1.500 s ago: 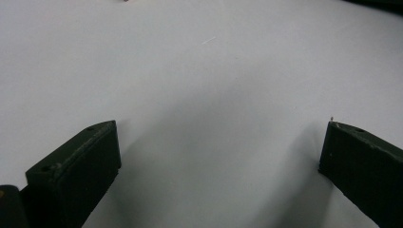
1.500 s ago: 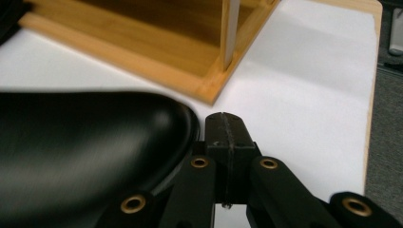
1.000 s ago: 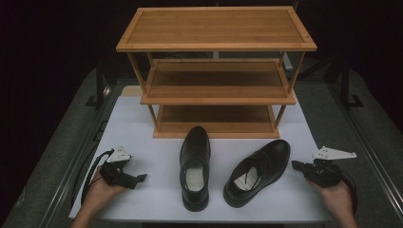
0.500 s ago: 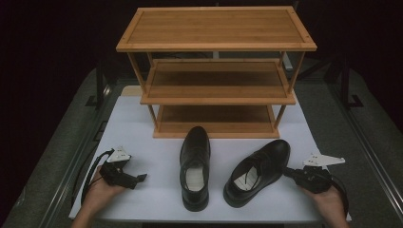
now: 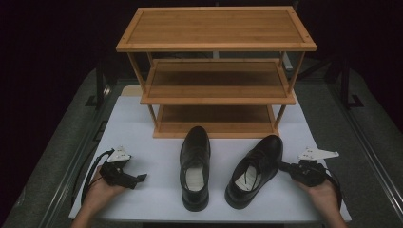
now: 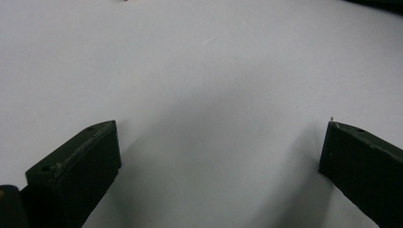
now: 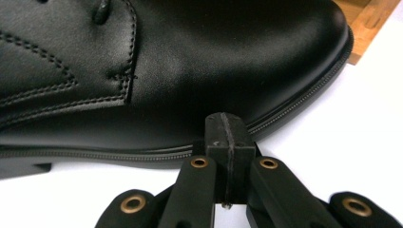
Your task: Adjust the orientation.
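Two black leather lace-up shoes stand on the white sheet (image 5: pixel 142 118) in front of a wooden three-shelf rack (image 5: pixel 216 71). The left shoe (image 5: pixel 195 159) points straight at the rack. The right shoe (image 5: pixel 256 164) is angled, its toe toward the rack's right foot. My right gripper (image 5: pixel 281 166) is shut with nothing between its jaws. Its closed tips (image 7: pixel 225 124) rest against the right shoe's (image 7: pixel 166 71) outer side at the sole's edge, near the toe. My left gripper (image 5: pixel 140 178) lies low on the sheet left of the left shoe, open (image 6: pixel 217 128) over bare white surface.
The rack's shelves are bare, and its bottom shelf (image 5: pixel 216 116) sits just behind the shoe toes. A corner of the rack (image 7: pixel 368 23) appears past the shoe's toe. Dark grey table (image 5: pixel 62 142) borders the sheet on both sides. A cable (image 5: pixel 92 171) loops from the left gripper.
My right gripper has slid left across the sheet until its shut tips meet the right shoe's side. The left gripper and both shoes have stayed put.
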